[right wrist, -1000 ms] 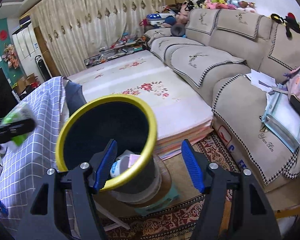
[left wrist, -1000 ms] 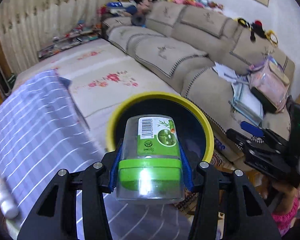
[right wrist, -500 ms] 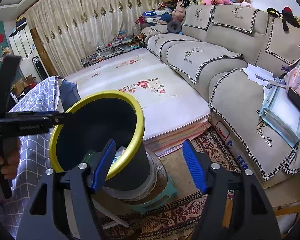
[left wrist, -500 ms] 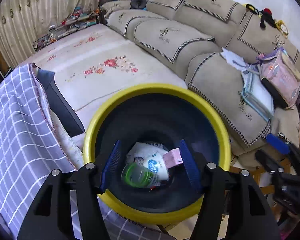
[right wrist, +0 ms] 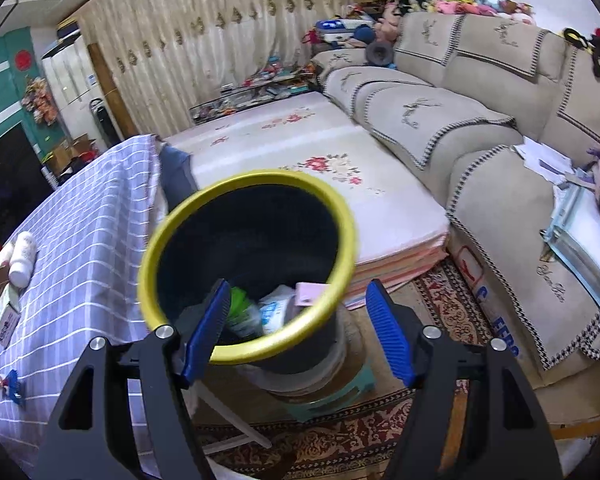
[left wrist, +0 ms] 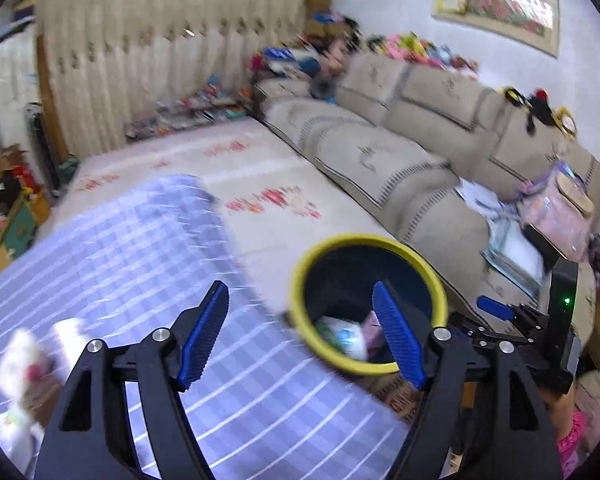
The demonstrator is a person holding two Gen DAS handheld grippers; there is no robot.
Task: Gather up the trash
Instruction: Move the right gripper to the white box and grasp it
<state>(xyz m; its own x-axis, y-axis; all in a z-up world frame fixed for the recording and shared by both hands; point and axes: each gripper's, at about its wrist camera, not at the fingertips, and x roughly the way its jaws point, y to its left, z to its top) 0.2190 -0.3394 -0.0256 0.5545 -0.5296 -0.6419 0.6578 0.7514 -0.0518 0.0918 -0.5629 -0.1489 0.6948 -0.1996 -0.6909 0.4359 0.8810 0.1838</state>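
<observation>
A dark bin with a yellow rim [right wrist: 342, 208] stands on a small stool beside the table; it also shows in the left wrist view [left wrist: 296, 280]. Inside lie the green-capped clear jar [right wrist: 242, 314], a white and blue wrapper [right wrist: 274, 312] and a pink slip [right wrist: 310, 294]. My left gripper [left wrist: 300, 334] is open and empty, above the table edge left of the bin. My right gripper [right wrist: 298, 326] is open and empty, just in front of the bin's near rim. White trash items [left wrist: 24, 360] lie blurred on the table at the left.
A table with a purple checked cloth [right wrist: 84, 232] carries a white bottle [right wrist: 22, 258], small boxes and a blue clip [right wrist: 12, 386]. A beige sofa [right wrist: 480, 128] runs along the right. A floral mat [right wrist: 300, 168] lies beyond the bin. A patterned rug [right wrist: 340, 440] covers the floor.
My left gripper let go of the green-capped jar into the bin, then pulled back and swung left over the table. My right gripper stayed open near the bin.
</observation>
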